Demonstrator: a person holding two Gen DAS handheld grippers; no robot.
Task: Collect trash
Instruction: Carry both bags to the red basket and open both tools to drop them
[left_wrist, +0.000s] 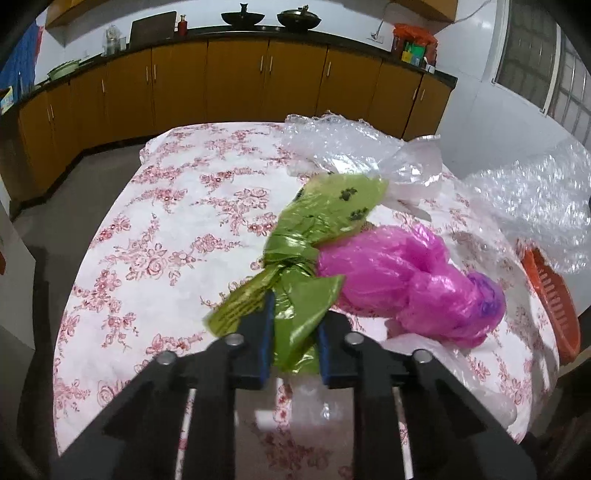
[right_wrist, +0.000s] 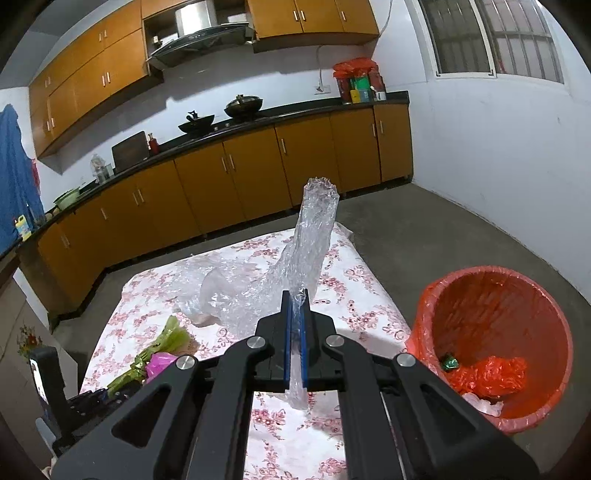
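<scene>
You worked at a counter (left_wrist: 155, 206) covered by a white cloth with pink flowers, in a kitchen with orange-brown cabinets (right_wrist: 236, 184), a dark worktop holding two woks, a grey floor and a barred window at the far right. An orange bin (right_wrist: 495, 343) with a red liner stood on the floor to the right of the counter, some scraps already inside.

Your left gripper (left_wrist: 295, 325) had its jaws nearly closed on the near tail of a knotted green bag (left_wrist: 314, 236) with dark paw prints; its printed writing was too blurred to read. A pink bag (left_wrist: 402, 284) lay just beside it on the right.

Your right gripper (right_wrist: 295, 314) had its jaws pressed together on a strip of clear bubble wrap (right_wrist: 310, 236), which rose above the cloth.
</scene>
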